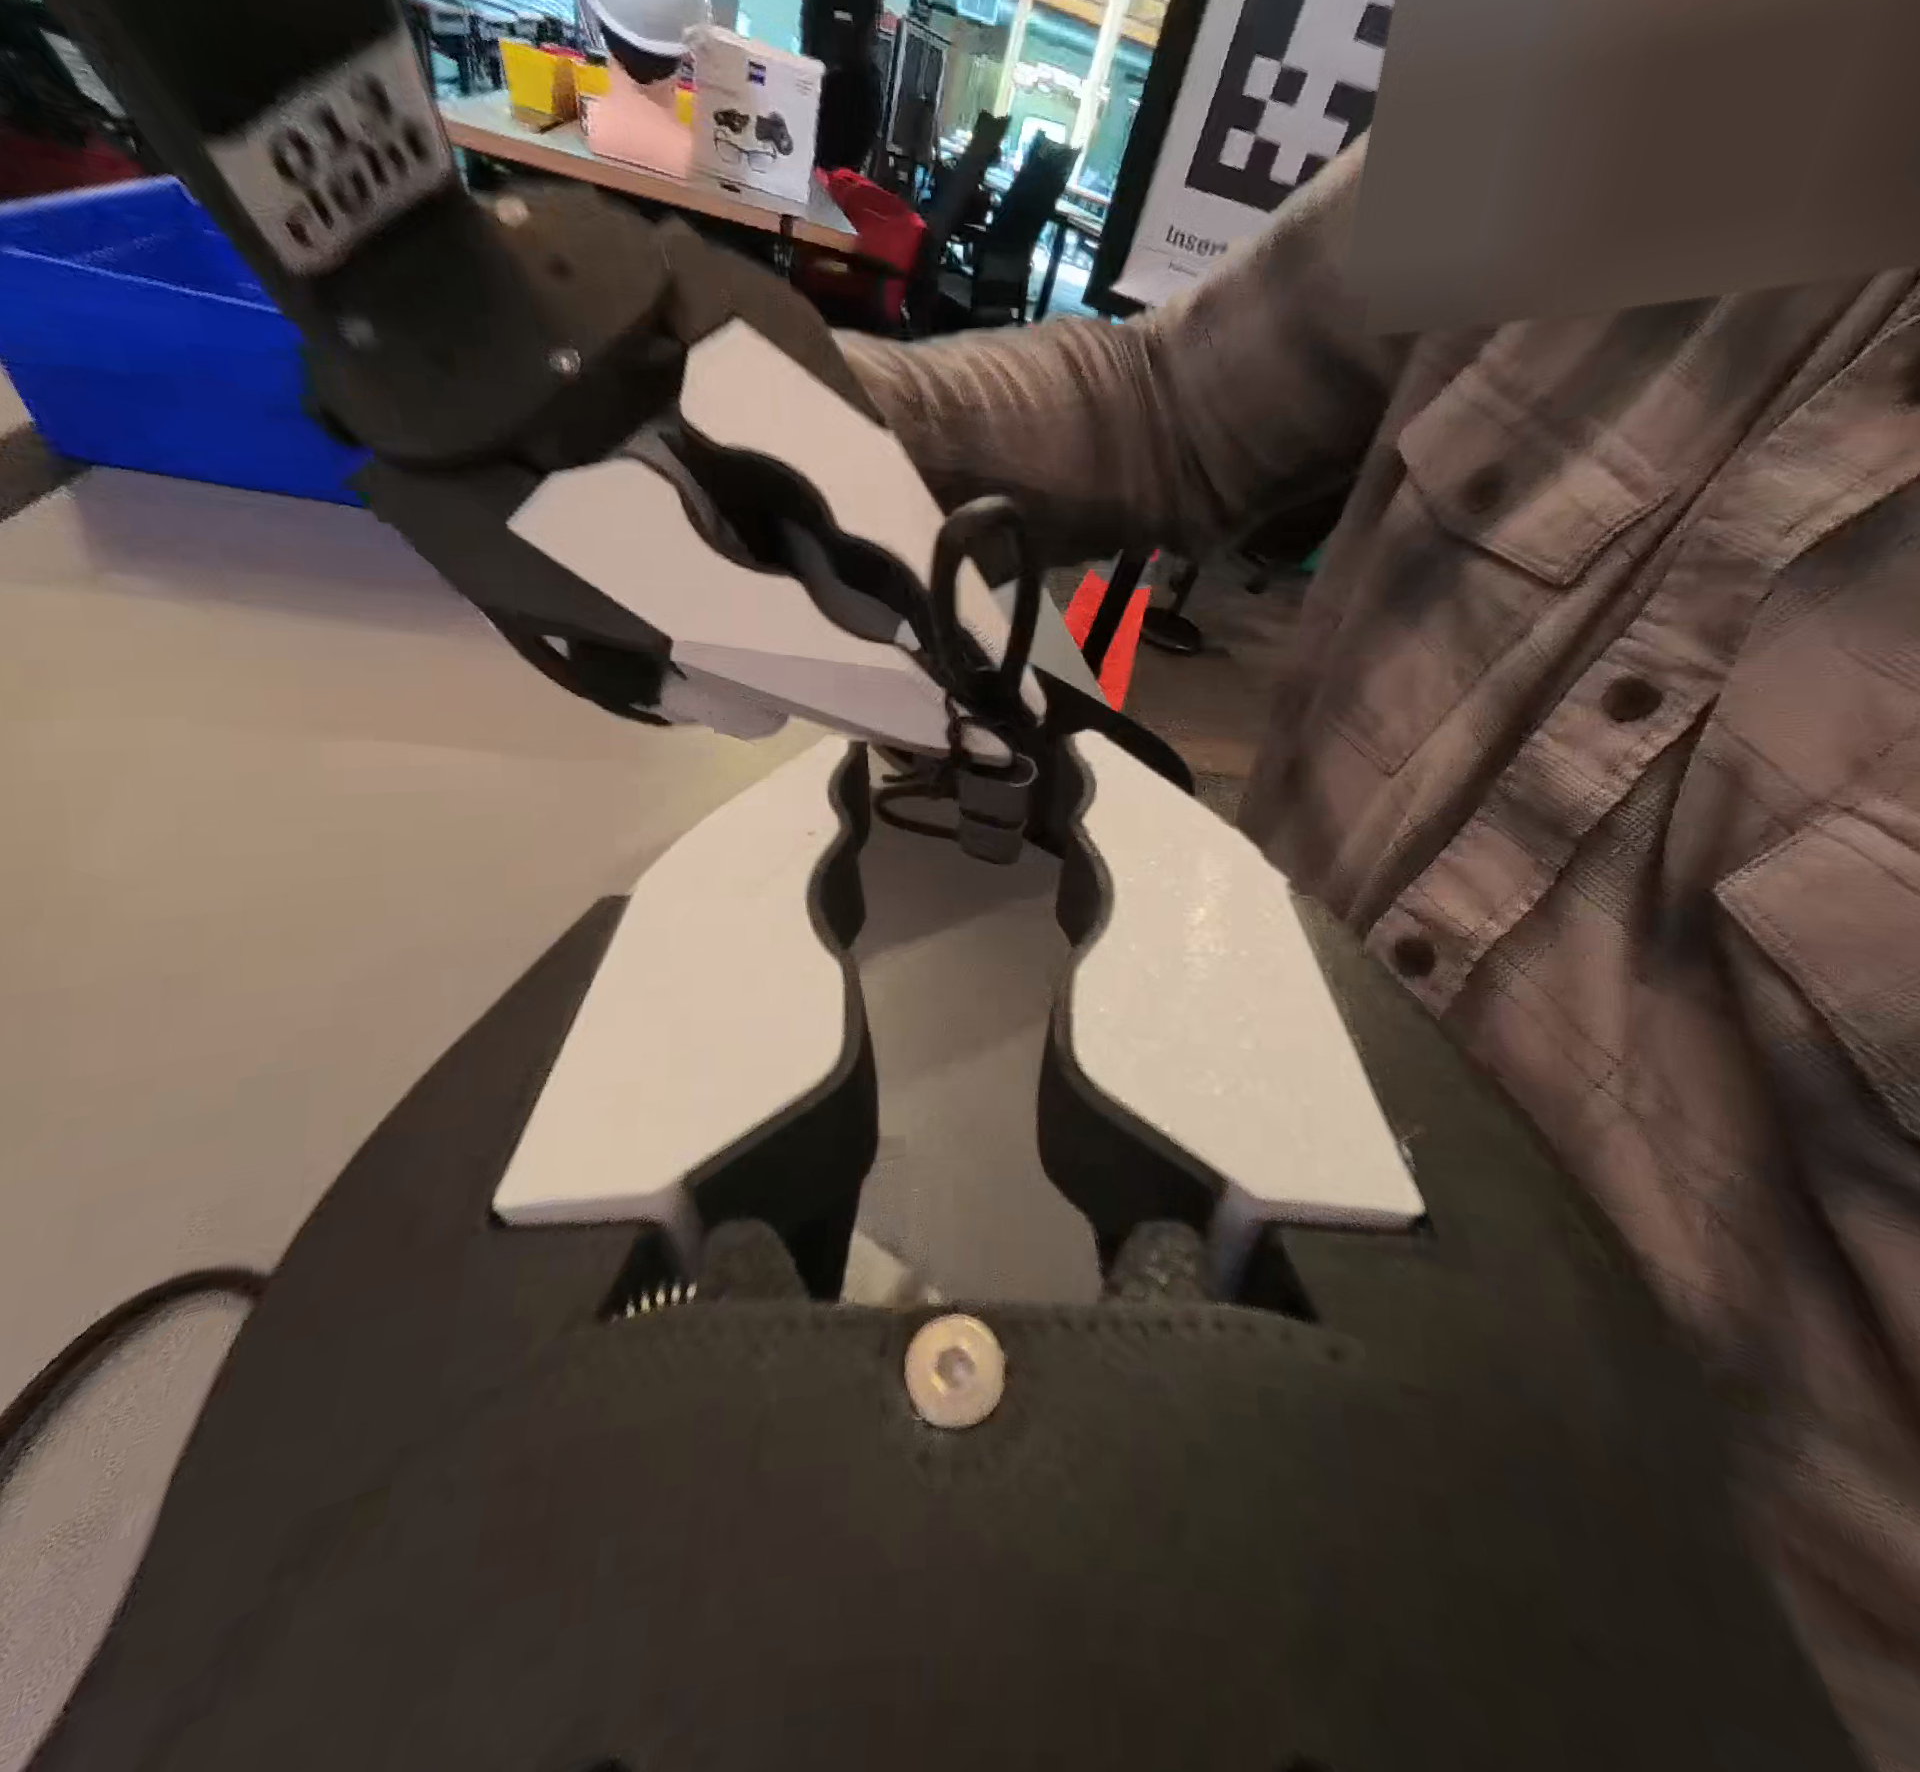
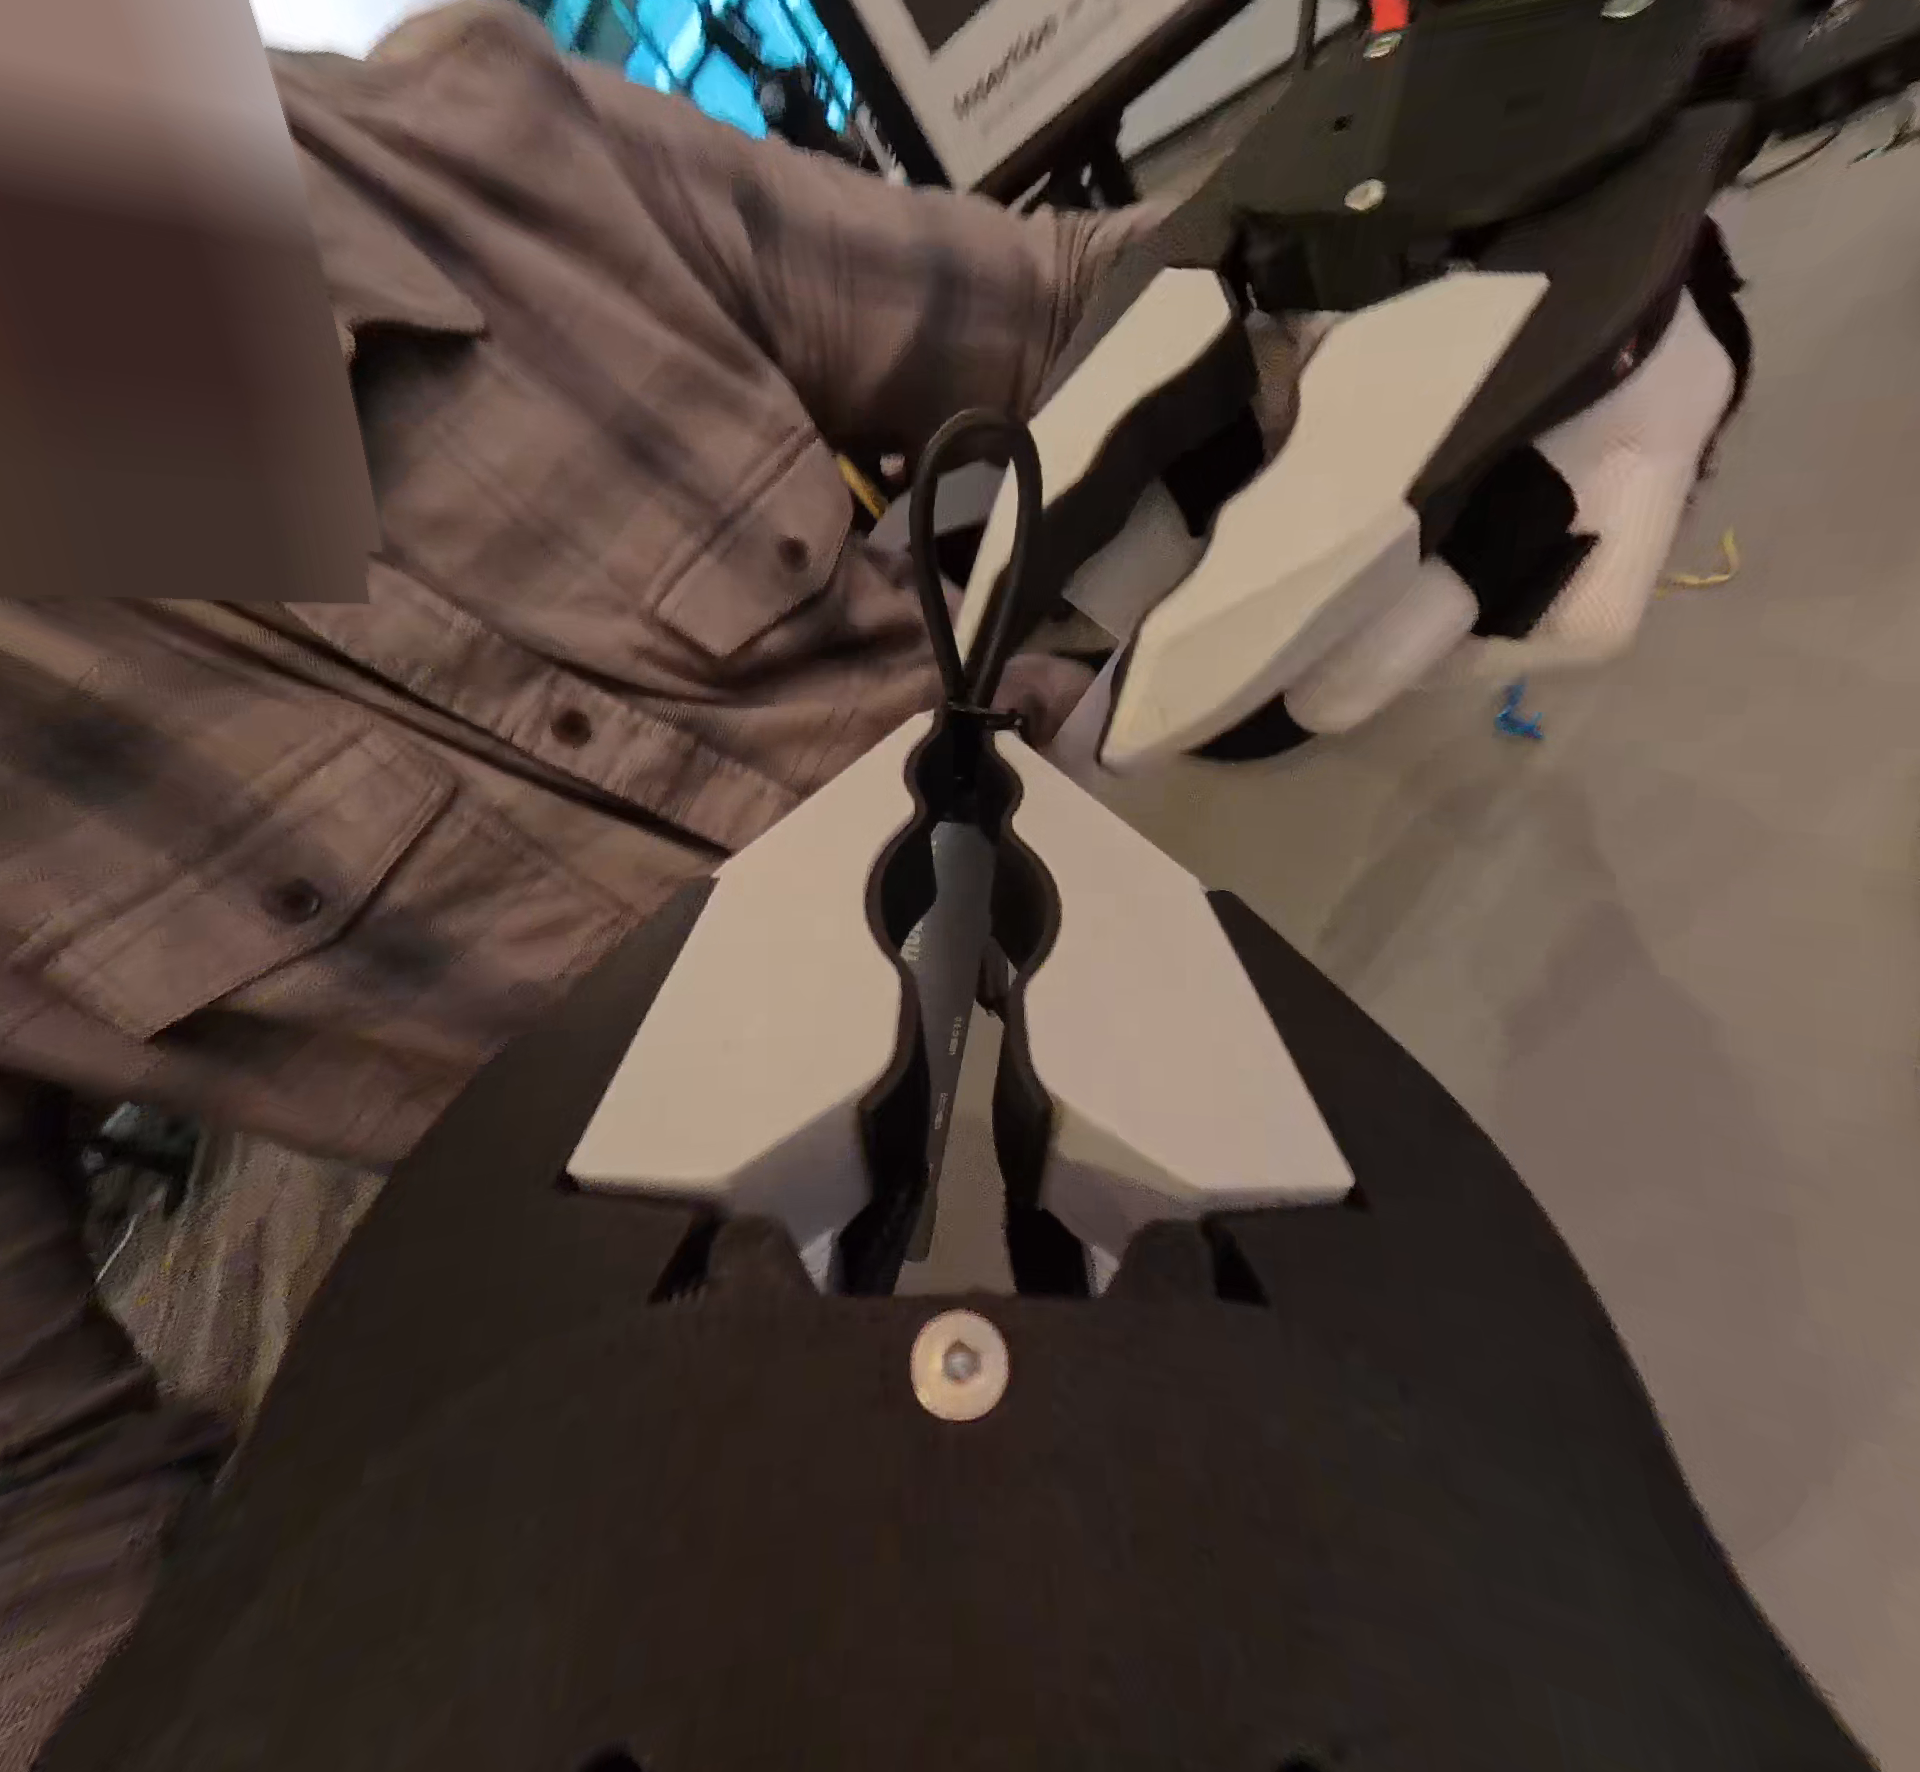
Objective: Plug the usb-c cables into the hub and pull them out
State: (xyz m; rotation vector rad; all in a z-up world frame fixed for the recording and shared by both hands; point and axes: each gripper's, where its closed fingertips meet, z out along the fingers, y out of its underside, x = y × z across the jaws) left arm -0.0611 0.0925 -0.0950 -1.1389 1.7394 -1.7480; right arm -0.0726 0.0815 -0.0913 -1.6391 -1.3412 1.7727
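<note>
Right wrist view: right gripper (image 2: 961, 766) jaws clamp the hub (image 2: 951, 984); left gripper (image 1: 961, 787) jaws gape.

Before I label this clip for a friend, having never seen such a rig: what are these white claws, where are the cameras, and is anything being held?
No robot here: a person in a plaid shirt holds one hand-held gripper in each hand. Each has two white fingers and a camera looking along them.

The left wrist view shows the left hand-held gripper open, empty, above a pale table.

The right wrist view shows the right hand-held gripper shut on the grey hub, whose black cable loop pokes out past the tips.
</note>
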